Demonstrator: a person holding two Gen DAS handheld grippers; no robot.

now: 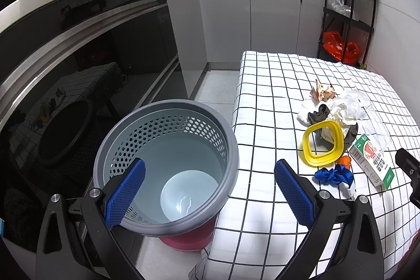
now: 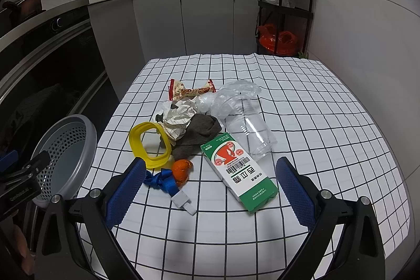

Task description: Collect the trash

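A pile of trash lies on the checked tablecloth: a green and white carton, a clear plastic cup, a yellow ring lid, crumpled paper, a dark cloth, orange peel, a blue ribbon and a red snack wrapper. A grey perforated bin stands on the floor left of the table, with only a white disc showing at its bottom. My left gripper is open over the bin's near rim. My right gripper is open just short of the carton.
An oven front stands left of the bin. Grey cabinets and a counter with a sink run along the back. A black shelf rack with red bags stands at the back right corner. The pile also shows in the left wrist view.
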